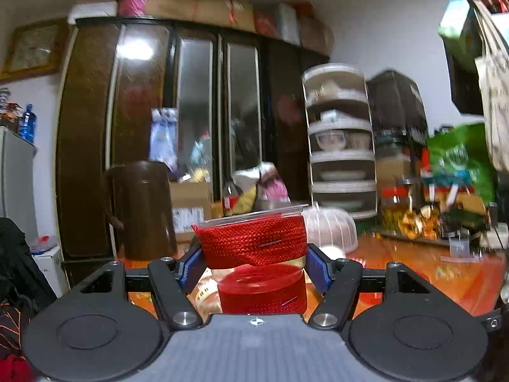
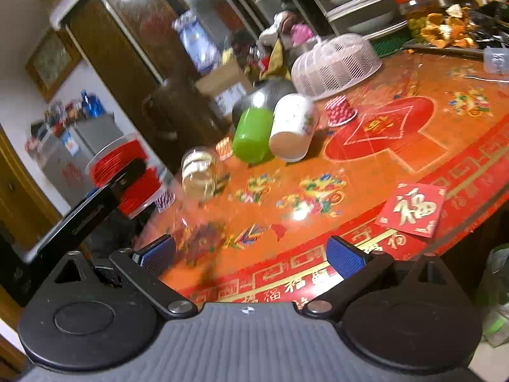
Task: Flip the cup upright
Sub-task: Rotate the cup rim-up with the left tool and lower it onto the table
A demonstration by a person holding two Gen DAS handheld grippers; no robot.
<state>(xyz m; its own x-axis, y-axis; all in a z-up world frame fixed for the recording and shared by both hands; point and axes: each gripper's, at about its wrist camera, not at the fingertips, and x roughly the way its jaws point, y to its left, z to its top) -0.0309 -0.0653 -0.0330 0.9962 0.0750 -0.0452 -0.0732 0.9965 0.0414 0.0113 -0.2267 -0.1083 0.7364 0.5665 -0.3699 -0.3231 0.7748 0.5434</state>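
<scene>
My left gripper (image 1: pixel 254 265) is shut on a clear plastic cup (image 1: pixel 253 243) lined with red woven ribbon. The cup is held above the table with its rim up and slightly tilted. The same cup shows at the left of the right wrist view (image 2: pixel 119 162), held by the left gripper's black arm (image 2: pixel 95 203). My right gripper (image 2: pixel 251 254) is open and empty over the near edge of the orange patterned table (image 2: pixel 366 165).
A glass jar (image 2: pixel 198 175), a green cup (image 2: pixel 251 135) and a white floral cup (image 2: pixel 292 127) lie on their sides mid-table. A small red checked cup (image 2: pixel 339 111) stands upside down. A pink mesh cover (image 2: pixel 334 63), a brown jug (image 1: pixel 140 210) and a red card (image 2: pixel 412 208) are also there.
</scene>
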